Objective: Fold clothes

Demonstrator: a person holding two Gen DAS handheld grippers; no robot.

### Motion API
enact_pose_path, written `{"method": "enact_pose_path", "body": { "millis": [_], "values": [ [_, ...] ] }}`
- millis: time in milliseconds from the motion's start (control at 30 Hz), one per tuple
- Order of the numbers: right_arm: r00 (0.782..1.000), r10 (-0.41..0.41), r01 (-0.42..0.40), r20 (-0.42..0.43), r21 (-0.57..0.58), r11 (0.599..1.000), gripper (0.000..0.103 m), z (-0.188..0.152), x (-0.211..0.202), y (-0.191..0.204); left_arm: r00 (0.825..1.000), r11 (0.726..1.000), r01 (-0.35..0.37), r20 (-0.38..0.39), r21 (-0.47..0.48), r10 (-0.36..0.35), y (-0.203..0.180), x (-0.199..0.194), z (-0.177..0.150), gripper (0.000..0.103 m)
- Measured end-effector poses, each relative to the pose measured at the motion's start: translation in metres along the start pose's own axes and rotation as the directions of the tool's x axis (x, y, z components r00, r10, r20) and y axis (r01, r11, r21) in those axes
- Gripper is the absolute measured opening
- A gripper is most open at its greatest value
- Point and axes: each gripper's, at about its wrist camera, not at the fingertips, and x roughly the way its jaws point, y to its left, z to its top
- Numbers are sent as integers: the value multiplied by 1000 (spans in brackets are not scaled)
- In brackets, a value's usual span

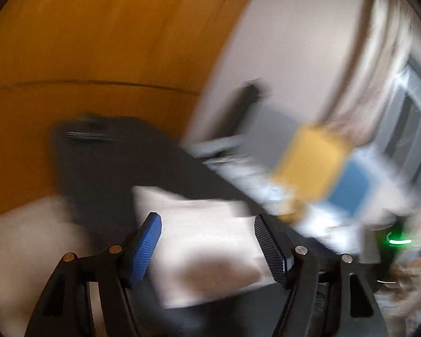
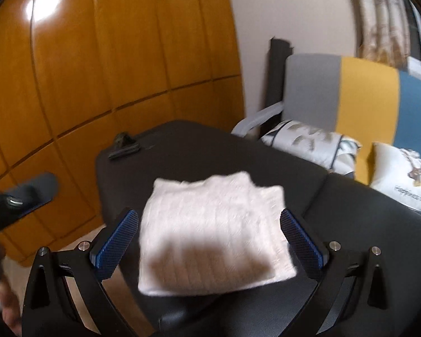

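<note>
Grippers [image 2: 209, 224] agape above folded sweater [image 2: 213, 236]

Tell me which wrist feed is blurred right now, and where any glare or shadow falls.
Left wrist view: heavy motion smear across the sofa and wall, with the fingers sharp. Right wrist view: mostly crisp, slight softness on the sweater; a bright glare patch on the wooden door, and a dark shadow across the sweater's near edge.
</note>
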Motion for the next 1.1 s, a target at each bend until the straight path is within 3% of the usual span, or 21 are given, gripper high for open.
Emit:
{"method": "enact_pose_path", "body": {
  "millis": [33, 133, 233, 367, 533, 667, 767, 867, 1100],
  "values": [
    [1000, -5, 5, 4, 4, 1000, 103, -1, 1, 2, 998, 997, -69, 11, 37, 69, -3, -1, 0, 71],
    [1000, 14, -14, -2, 11, 1000, 103, -8, 1, 0, 991, 991, -123, 64, 55, 119, -3, -7, -2, 72],
    [999, 29, -29, -25, 23, 999, 103, -16, 4, -6, 987, 983, -157, 53, 91, 153, -9, -2, -3, 72],
    [999, 33, -32, -34, 30, 999, 103, -20, 6, -15, 997, 994, -72, 34, 80, 69, -17, 0, -3, 72],
    [997, -44, 46, -56, 46, 998, 103, -21, 11, -34, 992, 988, -126, 28, 94, 124, -35, 14, -13, 72],
    [991, -103, 108, -80, 56, 993, 103, -21, 21, -42, 978, 969, -208, 34, 130, 205, -43, 24, -18, 72],
    [988, -127, 132, -90, 47, 990, 103, -26, 27, -41, 980, 973, -198, 21, 117, 197, -42, 24, -19, 68],
    [991, -103, 107, -87, 44, 993, 103, -30, 30, -39, 978, 972, -207, 44, 111, 203, -39, 22, -17, 59],
    [997, -37, 37, -71, 0, 999, 103, -26, 35, -28, 981, 976, -191, 67, 105, 184, -42, 20, -12, 58]
  ]
}}
